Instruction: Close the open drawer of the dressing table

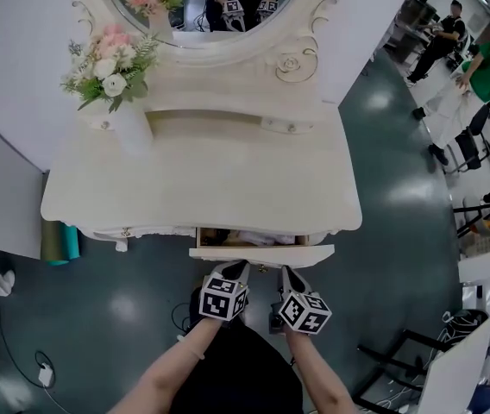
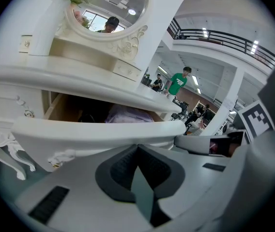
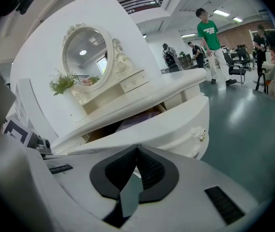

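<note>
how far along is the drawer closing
Done: the left hand-held gripper and right hand-held gripper are at the drawer front, jaws together and empty. In hand: they look set to push, though contact is unclear. Left: the drawer sticks out from the table with pale cloth showing inside, so it is not yet closed.

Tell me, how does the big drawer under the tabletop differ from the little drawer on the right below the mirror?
The big drawer is pulled out, its inside showing; the little drawer is shut. The big drawer is far wider than the little drawer. Both are cream white.
</note>
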The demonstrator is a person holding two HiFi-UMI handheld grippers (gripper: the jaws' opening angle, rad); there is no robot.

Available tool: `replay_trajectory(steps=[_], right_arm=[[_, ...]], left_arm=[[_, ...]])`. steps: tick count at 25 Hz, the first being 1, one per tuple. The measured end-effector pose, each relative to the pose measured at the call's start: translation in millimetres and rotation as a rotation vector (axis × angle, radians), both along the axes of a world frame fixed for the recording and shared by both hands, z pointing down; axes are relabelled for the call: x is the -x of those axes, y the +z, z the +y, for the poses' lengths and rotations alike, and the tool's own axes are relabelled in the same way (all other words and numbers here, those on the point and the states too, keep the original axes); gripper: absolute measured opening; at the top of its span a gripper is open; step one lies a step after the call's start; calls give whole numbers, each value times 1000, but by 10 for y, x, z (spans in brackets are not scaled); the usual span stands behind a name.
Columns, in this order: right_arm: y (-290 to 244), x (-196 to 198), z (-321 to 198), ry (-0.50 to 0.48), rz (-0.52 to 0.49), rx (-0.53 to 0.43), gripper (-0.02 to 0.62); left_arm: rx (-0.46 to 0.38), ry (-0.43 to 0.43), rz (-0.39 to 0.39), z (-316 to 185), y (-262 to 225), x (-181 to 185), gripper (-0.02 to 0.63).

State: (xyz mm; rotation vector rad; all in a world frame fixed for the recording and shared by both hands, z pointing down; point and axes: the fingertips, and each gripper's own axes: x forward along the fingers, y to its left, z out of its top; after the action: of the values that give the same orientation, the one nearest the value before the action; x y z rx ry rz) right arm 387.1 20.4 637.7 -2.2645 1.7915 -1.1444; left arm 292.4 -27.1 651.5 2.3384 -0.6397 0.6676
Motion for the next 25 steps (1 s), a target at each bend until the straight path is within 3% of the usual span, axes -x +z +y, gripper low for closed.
replay_trajectory(steps=[25], right_arm=[[26, -145, -401, 33, 6, 15, 26]], left_arm=[[10, 35, 5, -400, -3, -153, 19]])
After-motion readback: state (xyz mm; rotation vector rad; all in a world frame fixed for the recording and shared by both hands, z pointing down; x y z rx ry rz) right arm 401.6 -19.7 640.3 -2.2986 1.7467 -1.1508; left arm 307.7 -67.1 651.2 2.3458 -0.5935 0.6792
